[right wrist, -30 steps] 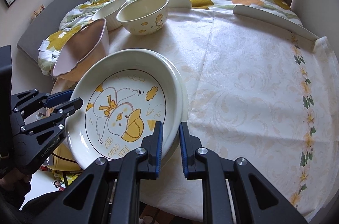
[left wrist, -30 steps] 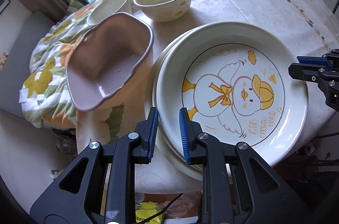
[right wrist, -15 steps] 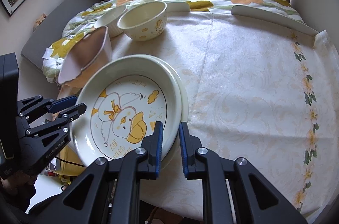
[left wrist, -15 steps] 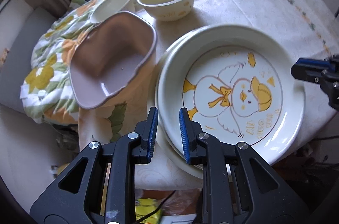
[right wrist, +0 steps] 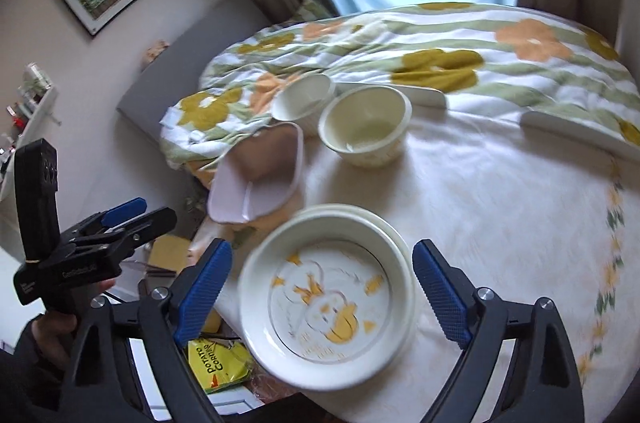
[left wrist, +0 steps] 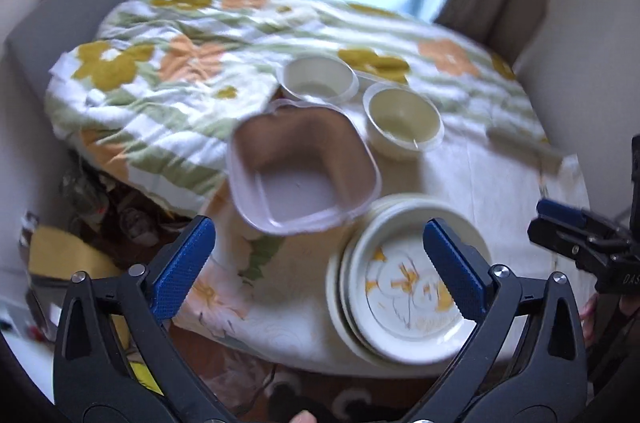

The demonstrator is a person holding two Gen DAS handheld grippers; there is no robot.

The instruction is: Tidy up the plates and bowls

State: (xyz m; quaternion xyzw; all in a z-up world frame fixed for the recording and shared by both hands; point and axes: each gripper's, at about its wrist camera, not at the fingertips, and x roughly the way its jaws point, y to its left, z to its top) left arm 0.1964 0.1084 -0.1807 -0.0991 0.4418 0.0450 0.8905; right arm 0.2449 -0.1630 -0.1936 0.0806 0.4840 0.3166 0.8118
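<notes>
The duck plate [left wrist: 404, 287] lies on top of a stack of cream plates at the table's near edge. My left gripper [left wrist: 316, 227] hangs above and to the left of the stack. Its jaws are opening wide, with nothing between the pads. My right gripper [right wrist: 322, 247] hovers over the duck plate [right wrist: 328, 299]. Its jaws are opening too and do not touch the plate. Behind the stack a pink square bowl [right wrist: 260, 175] tilts at the table edge. A cream bowl [right wrist: 366, 127] and a small white bowl [right wrist: 304, 99] stand further back.
A cream tablecloth [right wrist: 500, 203] covers the round table. A flowered blanket [right wrist: 440, 55] lies along its far side with white strips [right wrist: 580, 131] on it. The left gripper [right wrist: 154, 209] is beyond the table's left edge, above a yellow packet [right wrist: 216, 359] on the floor.
Both grippers stood shut at the duck plate's rim; now both are open wide and have lifted up and back from it. The left one has also rolled.
</notes>
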